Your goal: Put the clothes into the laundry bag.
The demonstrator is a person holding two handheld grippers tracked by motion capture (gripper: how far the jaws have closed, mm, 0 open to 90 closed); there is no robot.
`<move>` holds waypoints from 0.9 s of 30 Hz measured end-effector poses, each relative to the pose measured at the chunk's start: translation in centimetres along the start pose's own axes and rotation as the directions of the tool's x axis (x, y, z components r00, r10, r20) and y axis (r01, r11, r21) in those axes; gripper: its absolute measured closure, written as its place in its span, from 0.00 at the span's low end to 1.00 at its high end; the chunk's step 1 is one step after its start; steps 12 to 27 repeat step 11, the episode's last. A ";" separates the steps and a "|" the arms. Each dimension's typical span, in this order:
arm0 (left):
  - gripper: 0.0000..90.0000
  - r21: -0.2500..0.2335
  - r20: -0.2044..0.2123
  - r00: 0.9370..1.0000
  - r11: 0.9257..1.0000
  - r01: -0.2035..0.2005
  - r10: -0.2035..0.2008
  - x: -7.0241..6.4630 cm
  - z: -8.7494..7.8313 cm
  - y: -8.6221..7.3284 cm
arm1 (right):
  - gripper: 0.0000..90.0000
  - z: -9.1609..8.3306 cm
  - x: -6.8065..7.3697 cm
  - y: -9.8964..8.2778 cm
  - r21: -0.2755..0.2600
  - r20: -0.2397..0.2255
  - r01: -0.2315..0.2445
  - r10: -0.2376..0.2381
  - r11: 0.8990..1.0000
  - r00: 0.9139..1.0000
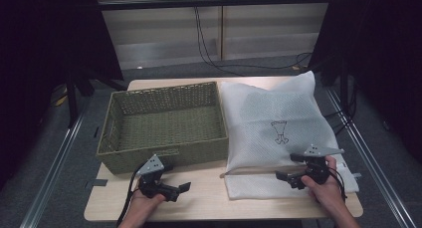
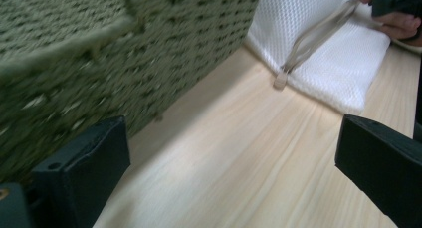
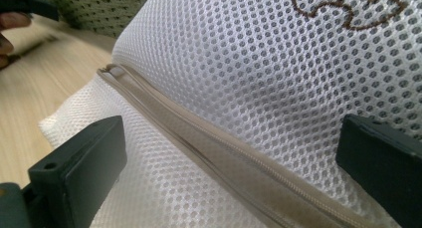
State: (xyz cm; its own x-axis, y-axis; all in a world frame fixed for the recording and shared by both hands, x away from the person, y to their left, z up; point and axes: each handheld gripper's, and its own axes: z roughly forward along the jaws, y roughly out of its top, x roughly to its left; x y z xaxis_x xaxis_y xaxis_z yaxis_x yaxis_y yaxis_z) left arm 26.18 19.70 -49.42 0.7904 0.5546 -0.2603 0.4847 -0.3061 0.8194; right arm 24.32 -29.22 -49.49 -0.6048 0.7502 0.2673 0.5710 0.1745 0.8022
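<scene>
A green woven basket (image 1: pixel 164 123) stands on the left half of the wooden table (image 1: pixel 209 198). Beside it on the right lies a white mesh bag (image 1: pixel 278 128) with a brown stitched figure and a beige zipper (image 1: pixel 254 171) along its near part. My left gripper (image 1: pixel 176 177) is open just in front of the basket, pointing right, with bare tabletop (image 2: pixel 249 153) between its jaws. My right gripper (image 1: pixel 286 167) is open over the bag's near end. In the right gripper view the zipper (image 3: pixel 224 153) runs between the wide-apart jaws, and the pads do not press on it.
The zipper's pull end (image 2: pixel 281 79) lies at the bag's corner near the basket wall (image 2: pixel 99 49). The basket is empty inside. Metal rails run along both sides of the table, and cables lie on the floor behind it.
</scene>
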 end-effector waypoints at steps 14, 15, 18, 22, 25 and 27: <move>0.02 -0.018 -0.036 0.999 1.000 0.024 -0.025 1.8 -2.5 -1.3 | 0.00 0.5 -0.1 -0.7 0.023 0.010 0.011 -0.011 1.000 1.000; 0.02 -0.018 -0.036 0.999 1.000 0.024 -0.025 1.8 -2.5 -1.3 | 0.00 0.5 -0.1 -0.7 0.023 0.010 0.011 -0.011 1.000 1.000; 0.02 -0.018 -0.036 0.999 1.000 0.024 -0.025 1.8 -2.5 -1.3 | 0.00 0.5 -0.1 -0.7 0.023 0.010 0.011 -0.011 1.000 1.000; 0.02 -0.018 -0.036 0.999 1.000 0.024 -0.025 1.8 -2.5 -1.3 | 0.00 0.5 -0.1 -0.7 0.023 0.010 0.011 -0.011 1.000 1.000; 0.02 -0.018 -0.036 0.999 1.000 0.024 -0.025 1.8 -2.5 -1.3 | 0.00 0.5 -0.1 -0.7 0.023 0.010 0.011 -0.011 1.000 1.000; 0.02 -0.018 -0.036 0.999 1.000 0.024 -0.025 1.8 -2.5 -1.3 | 0.00 0.5 -0.1 -0.7 0.023 0.010 0.011 -0.011 1.000 1.000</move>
